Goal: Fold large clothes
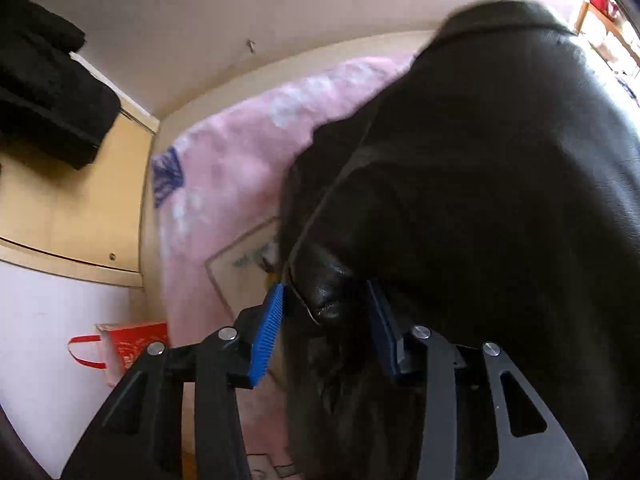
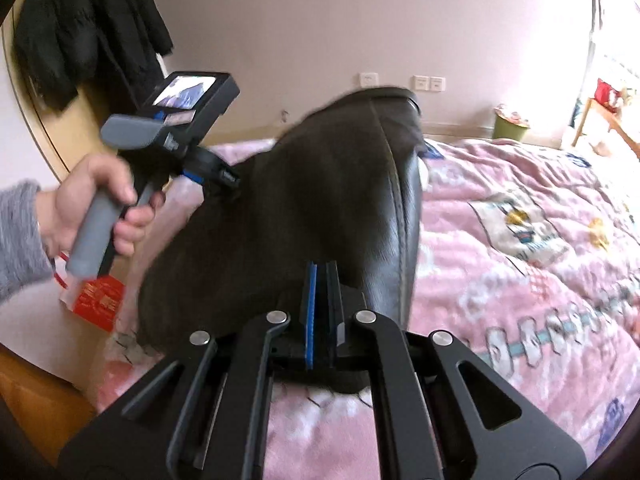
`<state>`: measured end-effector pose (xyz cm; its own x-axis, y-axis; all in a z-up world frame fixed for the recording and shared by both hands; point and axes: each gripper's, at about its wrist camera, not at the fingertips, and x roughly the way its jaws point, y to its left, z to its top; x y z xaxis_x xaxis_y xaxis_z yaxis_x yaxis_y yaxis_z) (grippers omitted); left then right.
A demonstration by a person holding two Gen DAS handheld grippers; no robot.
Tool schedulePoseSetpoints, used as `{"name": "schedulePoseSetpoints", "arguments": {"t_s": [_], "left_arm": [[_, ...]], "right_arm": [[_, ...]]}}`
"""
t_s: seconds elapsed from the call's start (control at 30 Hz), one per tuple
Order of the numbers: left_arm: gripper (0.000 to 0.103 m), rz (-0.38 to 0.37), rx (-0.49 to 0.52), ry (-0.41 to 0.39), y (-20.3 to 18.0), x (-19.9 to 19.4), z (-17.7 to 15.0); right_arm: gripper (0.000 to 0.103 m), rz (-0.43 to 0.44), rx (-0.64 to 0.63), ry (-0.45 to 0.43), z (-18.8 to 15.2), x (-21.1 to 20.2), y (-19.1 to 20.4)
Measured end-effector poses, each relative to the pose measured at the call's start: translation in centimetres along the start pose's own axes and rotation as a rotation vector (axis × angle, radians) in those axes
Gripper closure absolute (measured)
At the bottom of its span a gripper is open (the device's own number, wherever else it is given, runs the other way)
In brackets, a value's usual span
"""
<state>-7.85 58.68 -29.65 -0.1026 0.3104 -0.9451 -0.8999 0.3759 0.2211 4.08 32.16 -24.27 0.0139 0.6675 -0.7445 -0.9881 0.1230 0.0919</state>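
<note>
A black leather jacket [image 1: 460,160] hangs lifted above the pink patterned quilt [image 1: 248,120] of a bed. My left gripper [image 1: 326,286] is shut on a bunched fold of the jacket, with the blue pads [image 1: 266,336] on either side of the leather. In the right wrist view the jacket [image 2: 304,200] stands up like a tent over the quilt [image 2: 520,248]. My right gripper [image 2: 322,266] is shut on its near edge, pads together. A hand [image 2: 80,208] in a grey sleeve holds the left tool at the jacket's left side; its fingertips are hidden behind the leather.
A red gift bag [image 2: 96,300] sits on the floor left of the bed. Dark clothes [image 2: 80,28] hang on a wooden wardrobe at the left. A green bin [image 2: 510,126] and a wooden table [image 2: 604,116] stand by the far wall.
</note>
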Motion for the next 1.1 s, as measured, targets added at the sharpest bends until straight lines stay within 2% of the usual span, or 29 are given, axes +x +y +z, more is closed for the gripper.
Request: {"name": "schedulePoseSetpoints", "arguments": {"t_s": [0.13,0.2,0.3,0.33,0.4,0.43,0.47,0.5,0.53,0.57,0.63,0.77,0.8,0.83,0.9,1.1], "left_arm": [[0.063,0.033,0.010,-0.029,-0.7,0.8,0.5],[0.063,0.021,-0.009,-0.028,-0.3,0.4,0.8],[0.062,-0.016,-0.060,-0.053,1.2,-1.6,0.4],[0.060,-0.032,-0.064,-0.078,1.8,-3.4,-0.1],[0.047,-0.043,-0.055,-0.125,2.2,-6.2,-1.3],[0.037,-0.040,-0.054,-0.160,2.5,-8.0,-2.2],[0.035,-0.043,-0.046,-0.207,2.7,-10.6,-3.5],[0.032,-0.046,-0.035,-0.235,2.8,-12.5,-4.4],[0.027,-0.049,-0.027,-0.273,2.9,-15.1,-5.9],[0.022,-0.056,-0.032,-0.297,3.0,-16.8,-7.0],[0.021,-0.079,-0.046,-0.329,3.3,-19.9,-9.1],[0.017,-0.131,-0.096,-0.359,4.1,-25.6,-14.2],[0.015,-0.131,-0.111,-0.365,4.3,-26.5,-15.2],[0.015,-0.129,-0.119,-0.368,4.4,-27.4,-16.2],[0.014,-0.138,-0.127,-0.378,4.9,-29.1,-18.6],[0.013,-0.174,-0.131,-0.394,5.8,-32.5,-23.9]], "right_arm": [[0.099,-0.016,-0.015,-0.002,0.0,1.4,0.5],[0.099,-0.009,0.005,0.004,0.2,1.4,0.6],[0.098,0.059,0.087,0.011,1.0,0.2,-0.2],[0.098,0.075,0.100,0.021,1.1,-0.3,-0.3],[0.096,0.069,0.100,0.033,1.2,-1.6,-0.3],[0.093,0.064,0.096,0.026,1.1,-2.5,-0.2],[0.089,0.062,0.094,0.017,1.2,-3.3,-0.2],[0.072,0.058,0.090,-0.001,1.2,-4.6,0.0],[0.043,0.050,0.086,-0.017,1.3,-5.8,0.3],[0.033,0.043,0.081,-0.044,1.3,-7.0,0.7],[0.030,0.032,0.046,-0.097,1.6,-9.9,1.8],[0.030,0.011,0.053,-0.128,2.0,-14.5,3.7],[0.026,0.008,0.063,-0.149,2.0,-15.9,4.2],[0.017,0.005,0.070,-0.169,2.0,-17.2,4.6],[0.010,-0.007,0.081,-0.201,1.9,-19.7,5.4],[0.010,-0.103,0.159,-0.288,0.9,-25.4,6.4]]}}
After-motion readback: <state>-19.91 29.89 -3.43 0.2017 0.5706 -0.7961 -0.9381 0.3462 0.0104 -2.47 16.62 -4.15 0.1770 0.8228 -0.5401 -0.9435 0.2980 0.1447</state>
